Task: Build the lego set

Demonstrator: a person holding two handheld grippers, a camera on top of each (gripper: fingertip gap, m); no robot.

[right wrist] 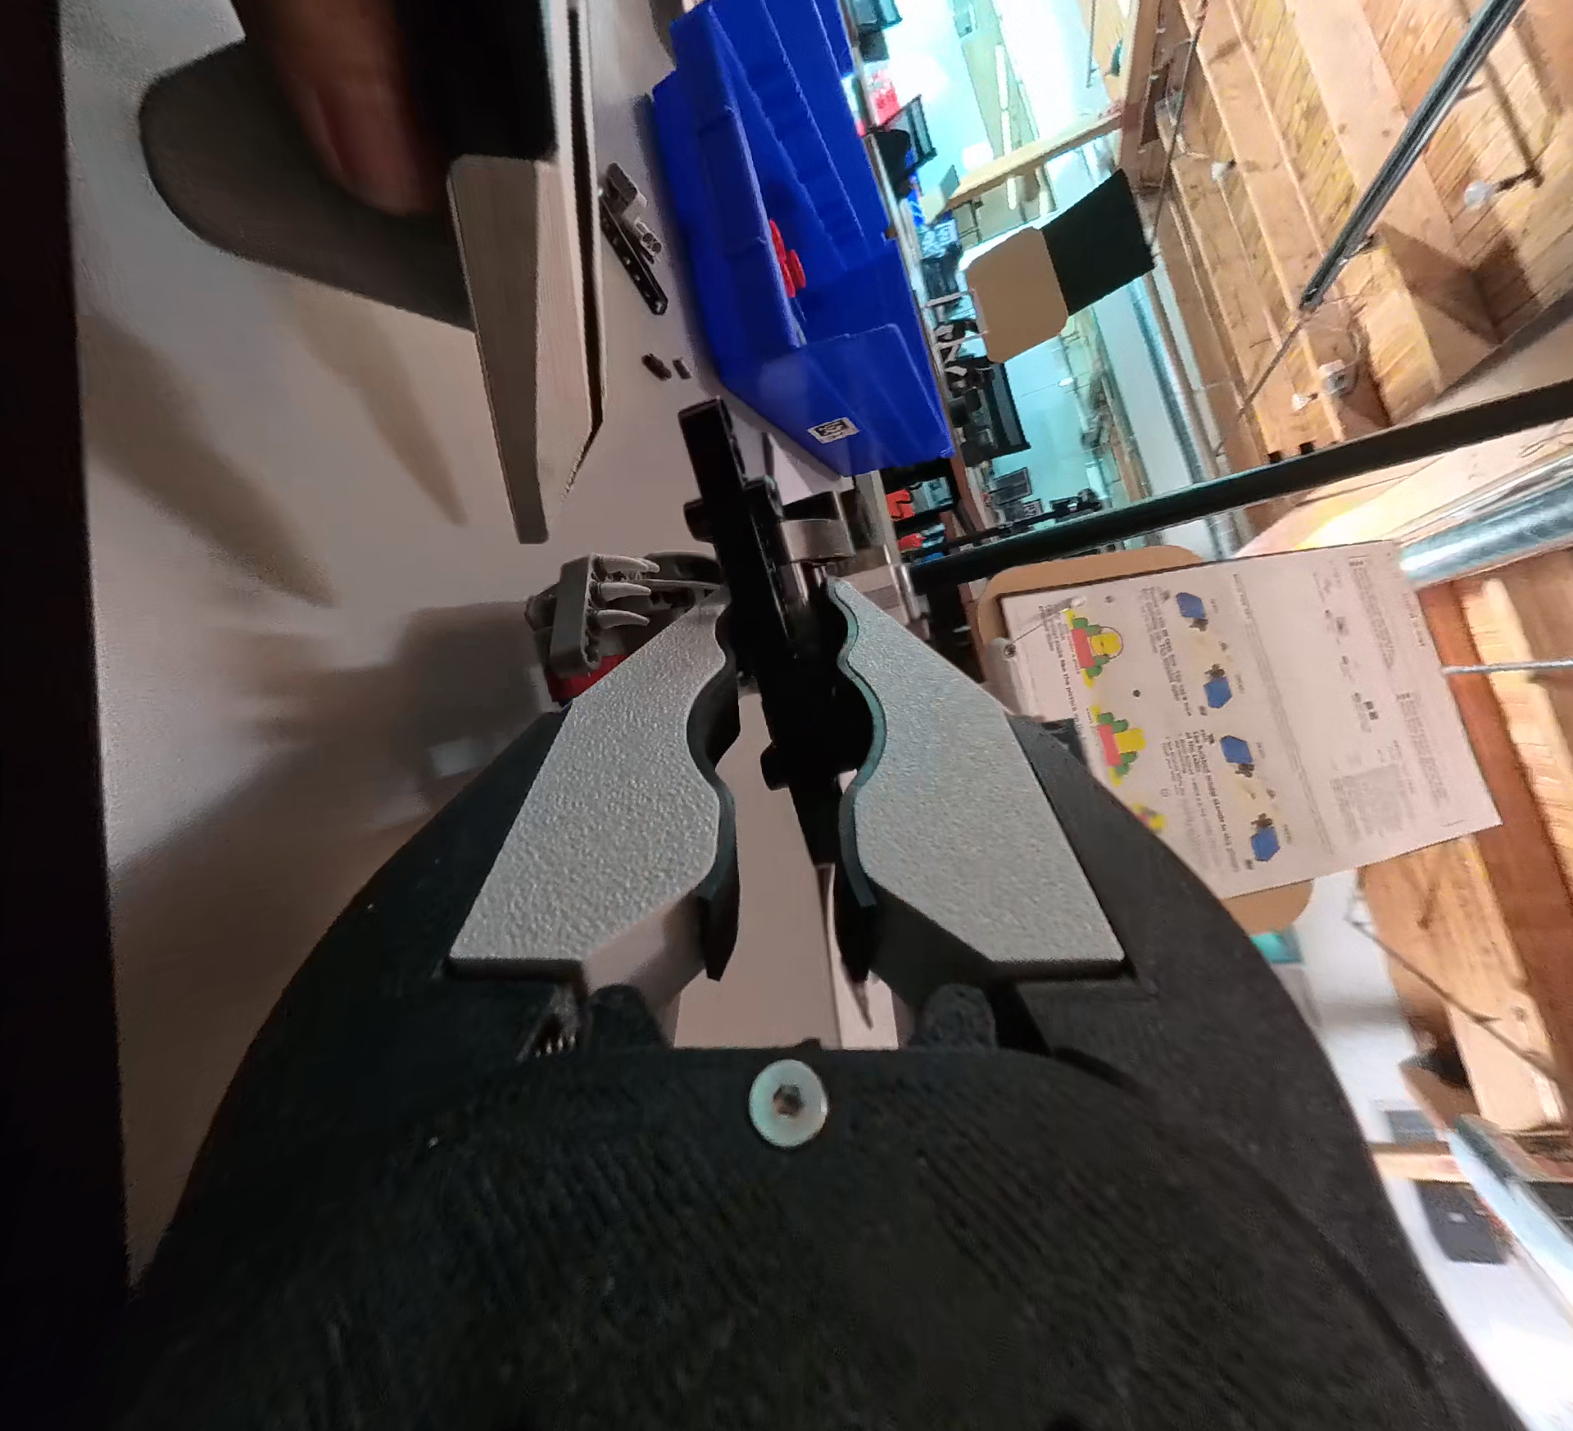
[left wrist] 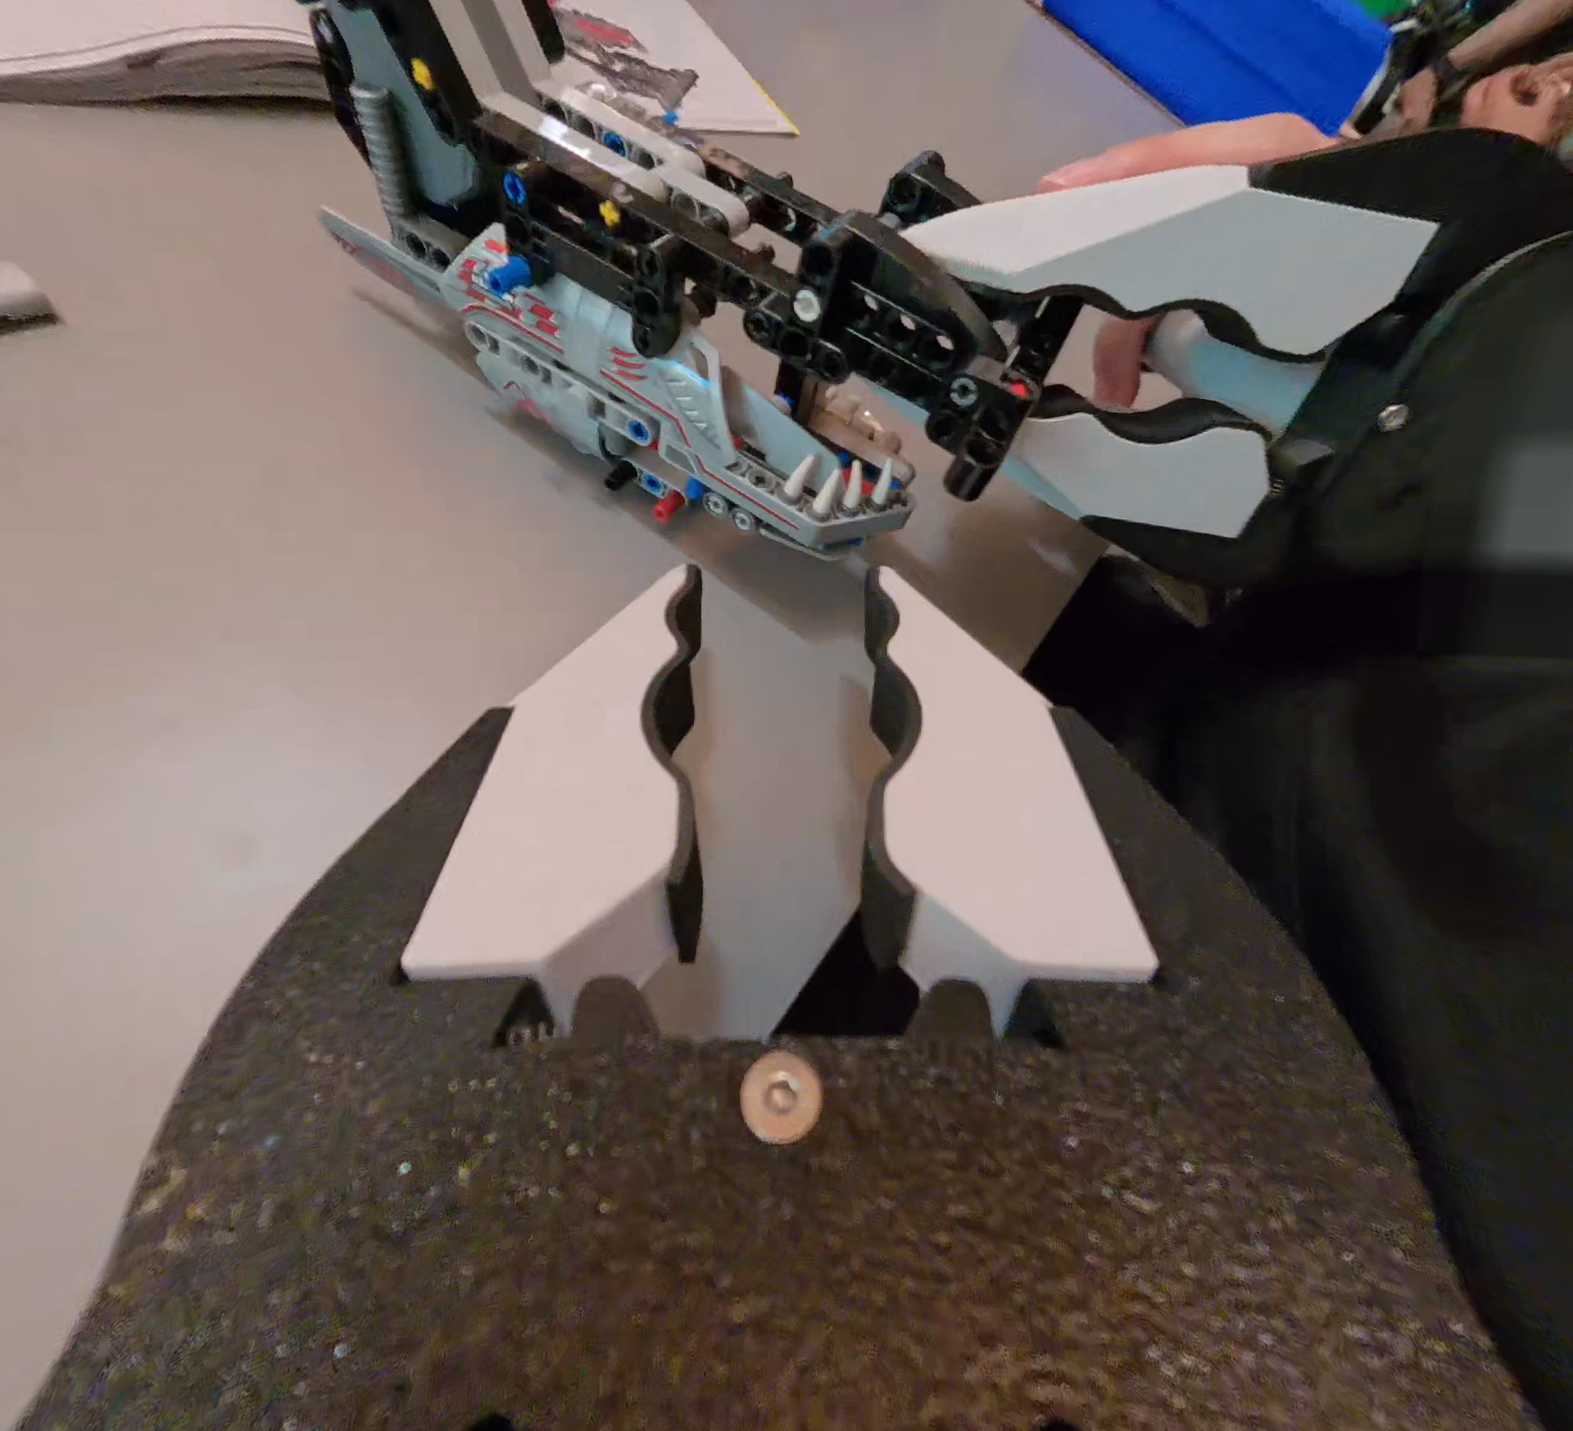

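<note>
Now right claw [left wrist: 1017, 360] clamps lego model [left wrist: 647, 284] near table edge [left wrist: 1055, 599]; left claw [left wrist: 783, 590] parted, empty.

Both grippers have pale grey fingers [left wrist: 562, 820] edged with wavy black pads [right wrist: 719, 786], on speckled black bodies, a silver screw [left wrist: 780, 1096] just behind the fingers.

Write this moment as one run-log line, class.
right gripper: shut on lego model's black frame | left gripper: open, empty, near toothed jaw | model: tilted, touching table
</note>
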